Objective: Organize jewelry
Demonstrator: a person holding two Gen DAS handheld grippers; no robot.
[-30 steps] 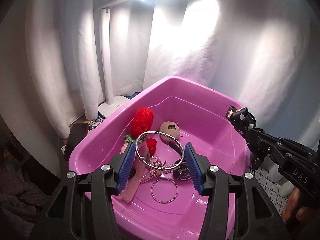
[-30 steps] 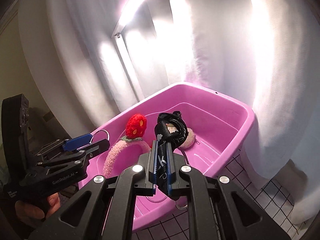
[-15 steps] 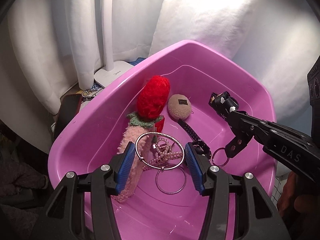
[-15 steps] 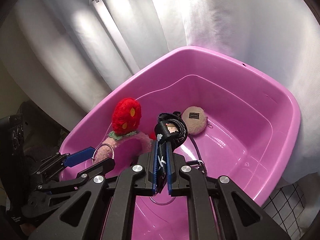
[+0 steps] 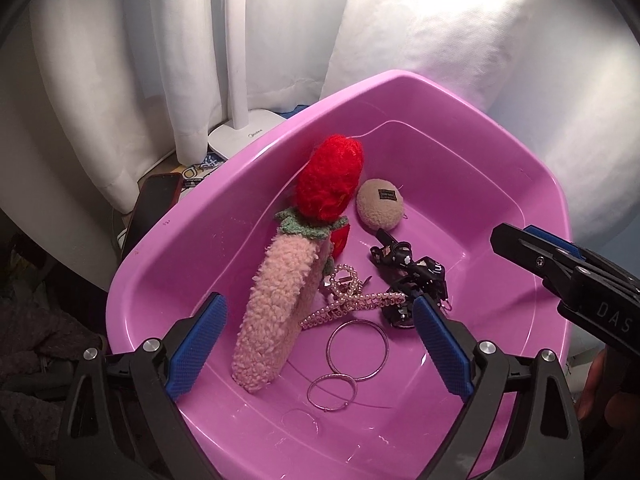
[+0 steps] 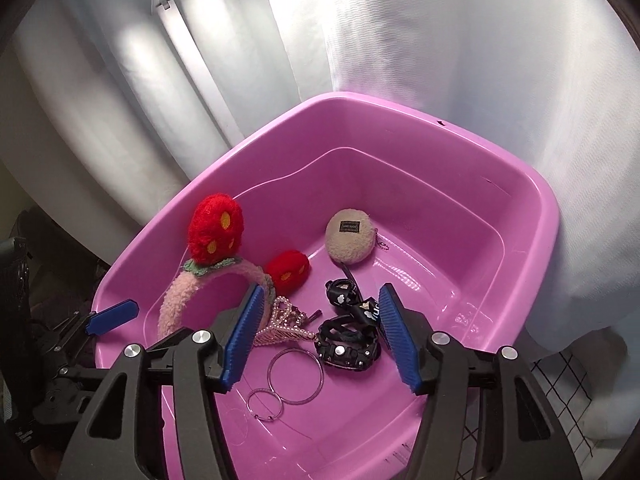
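A pink plastic tub (image 5: 552, 208) (image 6: 548, 216) holds a fuzzy pink headband with red strawberries (image 5: 276, 312) (image 6: 188, 292), a beige plush pouch (image 5: 378, 204) (image 6: 350, 240), a pearl hair clip (image 5: 348, 300) (image 6: 286, 320), a black strap (image 5: 408, 276) (image 6: 348, 332) and two silver rings (image 5: 357, 350) (image 6: 295, 374). My left gripper (image 5: 316, 304) hovers over the tub, its jaws opening wide with nothing gripped. My right gripper (image 6: 320, 292) (image 5: 516, 236) hangs over the black strap, its jaws opening too, and the pads touch nothing.
White curtains surround the tub. A white lamp base (image 5: 240, 136) and a dark phone (image 5: 156, 200) lie behind the tub's left rim. White tiled floor (image 6: 568, 380) shows at the lower right. A hand (image 5: 596, 384) holds the right gripper.
Both grippers sank toward the tub and their jaws opened. The silver ring left the left gripper and the black strap left the right; both now lie in the tub.
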